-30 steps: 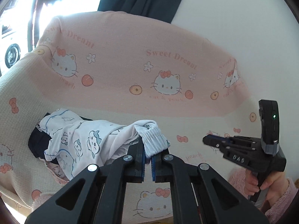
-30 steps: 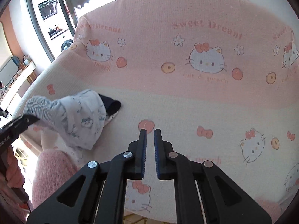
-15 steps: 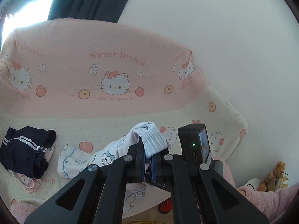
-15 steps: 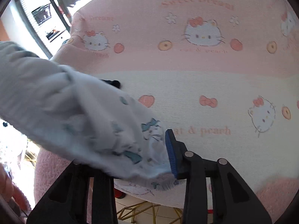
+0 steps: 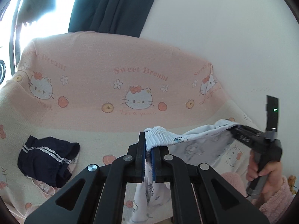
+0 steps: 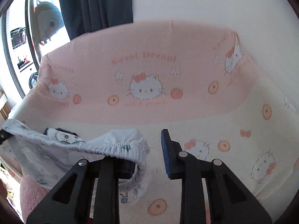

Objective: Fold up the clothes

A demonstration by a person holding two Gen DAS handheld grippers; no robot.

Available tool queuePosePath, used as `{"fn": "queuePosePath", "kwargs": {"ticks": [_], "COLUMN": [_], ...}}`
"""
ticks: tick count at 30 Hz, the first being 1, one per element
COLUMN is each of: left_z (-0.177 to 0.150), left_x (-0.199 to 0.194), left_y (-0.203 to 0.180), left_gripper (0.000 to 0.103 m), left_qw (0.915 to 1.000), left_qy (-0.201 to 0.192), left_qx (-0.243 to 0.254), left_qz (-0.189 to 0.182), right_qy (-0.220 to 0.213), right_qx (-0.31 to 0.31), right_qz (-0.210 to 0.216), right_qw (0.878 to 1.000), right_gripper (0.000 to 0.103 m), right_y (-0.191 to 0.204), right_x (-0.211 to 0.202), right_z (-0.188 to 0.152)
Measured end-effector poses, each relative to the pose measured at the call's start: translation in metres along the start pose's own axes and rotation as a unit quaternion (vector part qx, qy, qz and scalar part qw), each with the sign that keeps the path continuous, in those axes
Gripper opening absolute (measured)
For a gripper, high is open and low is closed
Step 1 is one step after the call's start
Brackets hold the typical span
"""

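Looking at white pants held up in the air above the sofa cover, near its front edge, strung between left gripper and right gripper

Clamped tight with the left gripper on the gathered waistband, cloth hanging down through the closed pads. Closing with the right gripper, but not pinching yet: waistband hooked over its left finger and looping down into the gap, right pad clear of the cloth

Likely very light, soft and floppy, sagging in the middle. Stretchy at the elastic, so apt to slide off a single finger or spring back if pulled. Not fragile, not slippery against the ribbed pads. Best taken at the waistband itself, one hold at each side, where the thick gathered hem gives something firm to bite. Thin printed cloth below would only bunch

Compared with a second ago: no longer heaped on the dark shorts at the left, but lifted clear and drawn out to the right, leaving those shorts uncovered on the seat. Same left-hand pinch on the elastic. Right gripper then closed, empty and well apart at the right. Half a second ago spread wide with cloth draped across, now narrowing under the hem, with the hand on its handle at the near right
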State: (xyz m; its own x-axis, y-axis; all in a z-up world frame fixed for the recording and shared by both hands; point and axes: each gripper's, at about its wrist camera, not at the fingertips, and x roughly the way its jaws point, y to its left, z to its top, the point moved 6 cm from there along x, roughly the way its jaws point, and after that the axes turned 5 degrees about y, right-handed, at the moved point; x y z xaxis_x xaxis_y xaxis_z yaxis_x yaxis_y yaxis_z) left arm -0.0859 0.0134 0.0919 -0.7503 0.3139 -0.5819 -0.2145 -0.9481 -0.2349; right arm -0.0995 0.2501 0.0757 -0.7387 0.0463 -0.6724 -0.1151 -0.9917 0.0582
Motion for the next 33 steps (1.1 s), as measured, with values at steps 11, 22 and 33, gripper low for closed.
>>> {"fn": "queuePosePath", "kwargs": {"ticks": [11, 22, 33], "left_z": [-0.069, -0.229, -0.232], "left_x": [0.049, 0.149, 0.138], "left_y": [0.030, 0.033, -0.006], "left_gripper": [0.005, 0.033, 0.048], "left_qw": [0.9905, 0.9349, 0.9551], "left_qy": [0.127, 0.347, 0.276], "left_qx": [-0.053, 0.047, 0.094], "left_qz": [0.010, 0.056, 0.053], "right_qy": [0.030, 0.254, 0.210], "right_qx": [0.018, 0.074, 0.074], "right_qz": [0.028, 0.076, 0.119], "right_qw": [0.999, 0.961, 0.968], "right_gripper": [0.024, 0.024, 0.024], "right_y": [0.017, 0.026, 0.040], "right_x": [-0.011, 0.110, 0.093], "right_z": [-0.009, -0.187, -0.165]}}
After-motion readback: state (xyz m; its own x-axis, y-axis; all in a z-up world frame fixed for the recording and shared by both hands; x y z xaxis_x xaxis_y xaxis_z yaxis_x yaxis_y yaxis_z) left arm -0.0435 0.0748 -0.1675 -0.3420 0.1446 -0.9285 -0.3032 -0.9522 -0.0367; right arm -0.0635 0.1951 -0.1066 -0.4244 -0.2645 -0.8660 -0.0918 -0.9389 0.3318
